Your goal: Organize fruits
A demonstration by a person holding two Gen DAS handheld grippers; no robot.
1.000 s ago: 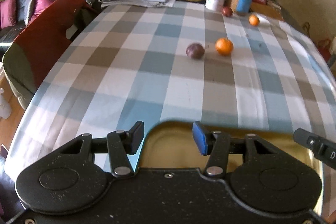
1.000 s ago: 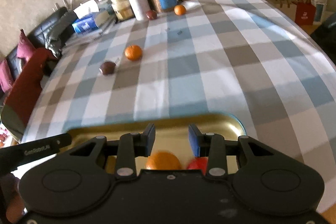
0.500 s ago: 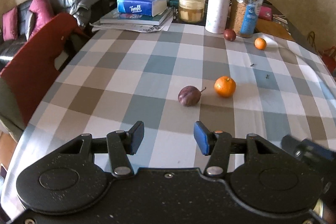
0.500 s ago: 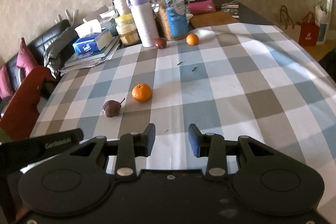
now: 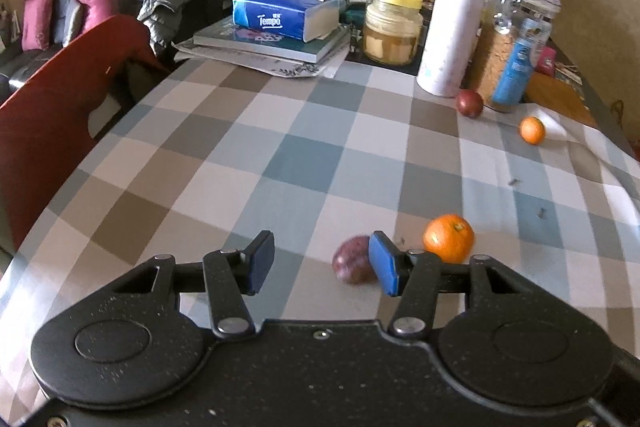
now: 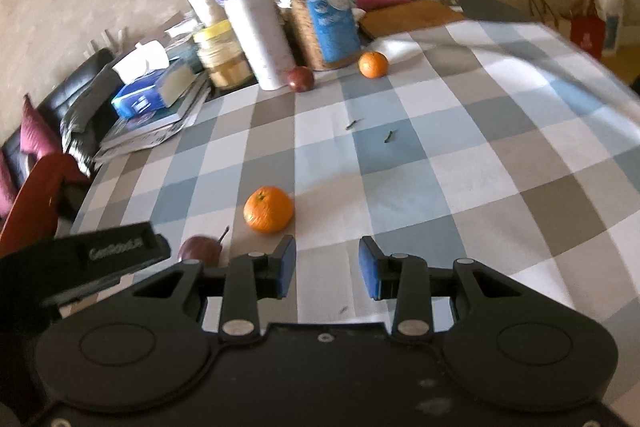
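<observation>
A purple fruit (image 5: 352,261) and an orange (image 5: 449,238) lie side by side on the checked tablecloth (image 5: 304,163). My left gripper (image 5: 322,263) is open just short of them; the purple fruit shows inside its right pad, untouched. In the right wrist view the same orange (image 6: 269,209) sits just ahead-left of my open, empty right gripper (image 6: 327,268). The purple fruit (image 6: 200,249) is partly hidden by the left gripper's body (image 6: 100,255). Farther back lie a dark red fruit (image 5: 470,103) and a small orange (image 5: 532,130).
The table's far end is crowded: a tissue box (image 5: 280,17) on books, a yellow-lidded jar (image 5: 392,27), a white and lilac bottle (image 5: 452,31), a glass canister (image 5: 512,39). A red chair (image 5: 60,99) stands at the left edge. Small stems (image 6: 388,137) lie on the cloth.
Both grippers moved forward across the table. The gold tray with fruit under them has dropped out of view. The purple fruit and the orange are now close to the fingertips.
</observation>
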